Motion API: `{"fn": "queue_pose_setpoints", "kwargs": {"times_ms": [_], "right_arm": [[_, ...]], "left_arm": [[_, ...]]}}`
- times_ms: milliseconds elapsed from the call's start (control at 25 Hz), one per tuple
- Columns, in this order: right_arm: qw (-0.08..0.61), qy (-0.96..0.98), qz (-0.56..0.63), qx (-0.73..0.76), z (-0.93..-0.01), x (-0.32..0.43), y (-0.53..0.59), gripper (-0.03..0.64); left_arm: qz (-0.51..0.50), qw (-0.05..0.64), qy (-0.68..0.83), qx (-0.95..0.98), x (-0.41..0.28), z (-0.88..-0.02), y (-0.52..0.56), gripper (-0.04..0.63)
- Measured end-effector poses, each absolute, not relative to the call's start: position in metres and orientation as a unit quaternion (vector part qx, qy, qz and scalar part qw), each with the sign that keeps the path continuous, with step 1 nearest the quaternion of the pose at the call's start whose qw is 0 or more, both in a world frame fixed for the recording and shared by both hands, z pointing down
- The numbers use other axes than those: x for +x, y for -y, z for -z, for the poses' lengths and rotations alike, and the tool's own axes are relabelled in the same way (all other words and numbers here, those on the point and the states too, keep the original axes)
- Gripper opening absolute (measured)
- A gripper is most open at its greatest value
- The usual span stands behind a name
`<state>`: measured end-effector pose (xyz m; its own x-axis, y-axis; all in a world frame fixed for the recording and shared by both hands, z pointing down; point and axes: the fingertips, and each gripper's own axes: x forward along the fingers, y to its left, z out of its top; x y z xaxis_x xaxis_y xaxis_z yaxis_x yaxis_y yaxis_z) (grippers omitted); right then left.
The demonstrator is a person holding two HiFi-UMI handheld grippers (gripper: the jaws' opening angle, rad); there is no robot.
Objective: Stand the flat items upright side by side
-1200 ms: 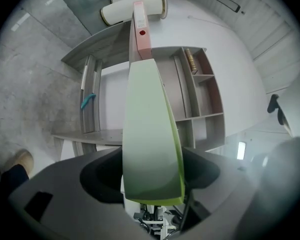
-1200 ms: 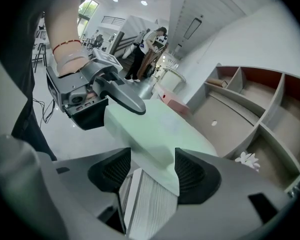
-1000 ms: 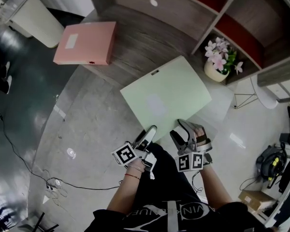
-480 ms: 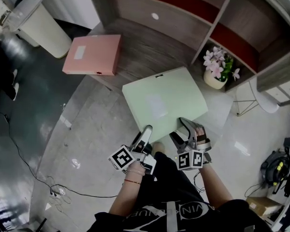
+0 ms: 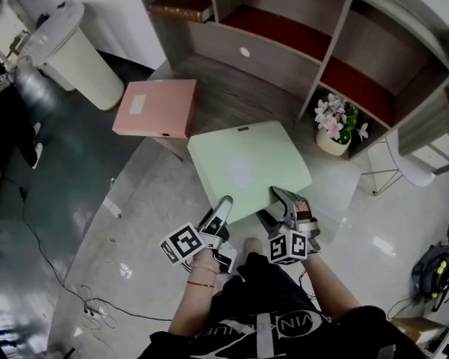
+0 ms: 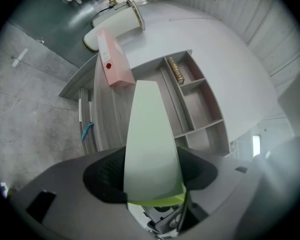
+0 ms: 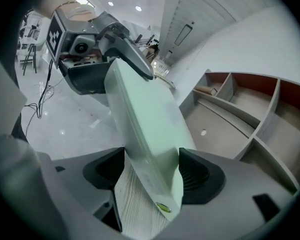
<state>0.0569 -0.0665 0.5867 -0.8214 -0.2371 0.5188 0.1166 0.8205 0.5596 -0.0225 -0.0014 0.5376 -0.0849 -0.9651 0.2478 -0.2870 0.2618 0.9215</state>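
— Green folder: where?
— Over the desk edge, lying nearly flat. Left gripper pinches its near edge; right gripper jaws are opening around it.
— Beyond?
— Pink file, flat on the desk.

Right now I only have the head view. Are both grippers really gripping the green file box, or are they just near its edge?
Observer: In the left gripper view, the left gripper has the green file box between its jaws, with both pads against its sides.
Operator: And the right one?
Observer: The jaws of the right gripper are opening. The box stands between them, and wood grain shows in a gap beside one pad.
Operator: Anything on the desk front that I can't see?
Observer: A small teal object shows on the front face of the desk.
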Motion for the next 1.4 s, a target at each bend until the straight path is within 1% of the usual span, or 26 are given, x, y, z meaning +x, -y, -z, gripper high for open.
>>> {"fn": "queue_pose_setpoints", "kwargs": {"times_ms": [280,720,1000,1200,1400], "right_arm": [[0.269,0.926,0.261,0.049,-0.568,0.037,0.077,0.314],[0.228,0.948,0.212,0.06,-0.546,0.007,0.094,0.319],[0.213,0.96,0.161,0.082,-0.531,-0.003,0.114,0.319],[0.213,0.96,0.141,0.111,-0.526,-0.021,0.131,0.305],[0.205,0.962,0.091,0.155,-0.519,-0.044,0.151,0.304]], "left_arm": [[0.302,0.436,0.669,0.521,-0.036,-0.5,0.021,0.295],[0.255,0.412,0.703,0.52,-0.061,-0.462,0.048,0.295],[0.24,0.389,0.698,0.551,-0.071,-0.435,0.083,0.314],[0.219,0.383,0.689,0.575,-0.09,-0.424,0.111,0.318],[0.179,0.373,0.676,0.609,-0.108,-0.409,0.144,0.324]]}}
